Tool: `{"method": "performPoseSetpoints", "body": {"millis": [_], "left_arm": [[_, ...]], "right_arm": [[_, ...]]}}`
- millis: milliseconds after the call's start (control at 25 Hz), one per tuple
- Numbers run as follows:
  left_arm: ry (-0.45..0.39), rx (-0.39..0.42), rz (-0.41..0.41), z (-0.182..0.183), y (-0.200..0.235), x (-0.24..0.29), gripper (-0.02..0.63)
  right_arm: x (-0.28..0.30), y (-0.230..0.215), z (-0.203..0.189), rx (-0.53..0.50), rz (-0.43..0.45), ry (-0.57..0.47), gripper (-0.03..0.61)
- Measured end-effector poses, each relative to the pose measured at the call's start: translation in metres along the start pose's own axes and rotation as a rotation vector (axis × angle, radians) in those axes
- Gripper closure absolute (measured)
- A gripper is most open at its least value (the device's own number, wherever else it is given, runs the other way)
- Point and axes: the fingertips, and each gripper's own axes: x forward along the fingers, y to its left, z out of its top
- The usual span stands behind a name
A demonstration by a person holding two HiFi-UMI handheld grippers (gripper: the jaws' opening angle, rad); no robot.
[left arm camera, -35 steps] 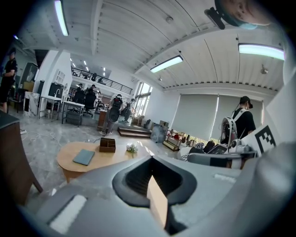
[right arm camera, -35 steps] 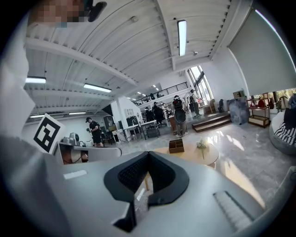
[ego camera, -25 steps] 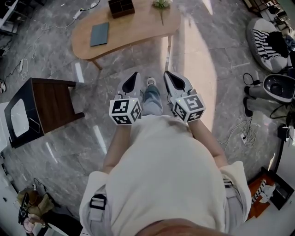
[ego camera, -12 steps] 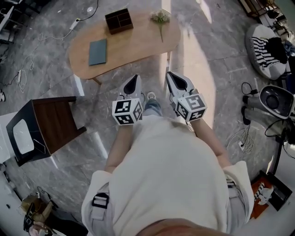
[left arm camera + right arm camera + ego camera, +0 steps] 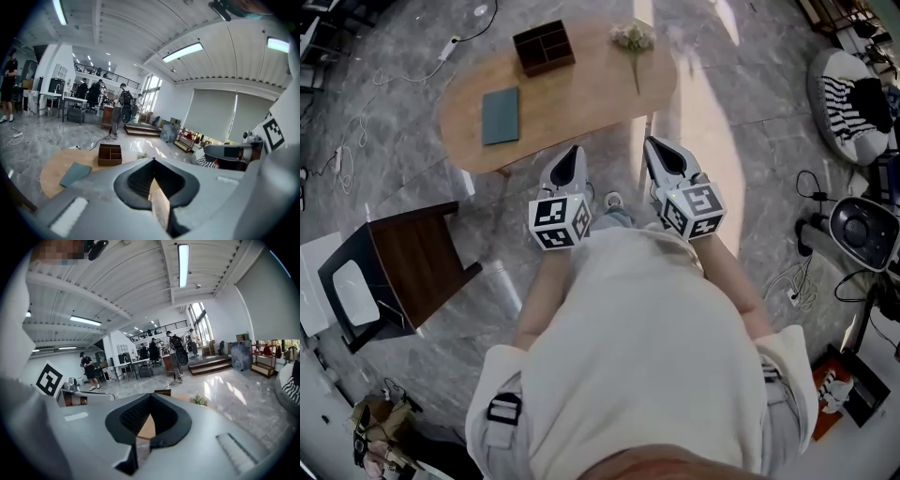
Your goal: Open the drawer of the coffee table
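Note:
The coffee table [image 5: 572, 98] has a light wooden, rounded top and stands on the grey marble floor just ahead of me. No drawer shows in any view. On it lie a teal notebook [image 5: 501, 115], a dark compartment box [image 5: 544, 47] and a flower sprig [image 5: 633, 42]. My left gripper [image 5: 572, 155] and right gripper [image 5: 656, 145] are held side by side in front of my body, near the table's front edge. Both are shut and empty. The left gripper view shows the tabletop [image 5: 51, 171] and the box [image 5: 109, 154] beyond the shut left gripper [image 5: 152, 161]. The right gripper [image 5: 149, 397] points the same way.
A dark side table [image 5: 417, 258] stands to my left. On the right are a white round appliance [image 5: 862, 230], floor cables [image 5: 792, 272] and a cushion with striped cloth [image 5: 848, 89]. Several people stand far off among desks [image 5: 117, 110].
The coffee table has come nearer as I walk toward it, and both grippers now reach close to its front edge. The side table has slid back on my left. Both grippers stayed shut.

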Motion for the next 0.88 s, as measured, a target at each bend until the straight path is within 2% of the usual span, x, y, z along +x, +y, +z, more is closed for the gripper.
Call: {"method": "performPoseSetpoints", "body": {"millis": [320,880], "left_arm": [[0.06,-0.028,0.034,-0.02,0.023,0.023,0.612],[0.167,-0.152,0.133,-0.104,0.069,0.082,0.612]], "right_arm": [[0.022,-0.029,-0.019,0.006,-0.022,0.068,0.577],[0.078,-0.114,-0.089,0.039,-0.032,0.224,0.577]]}}
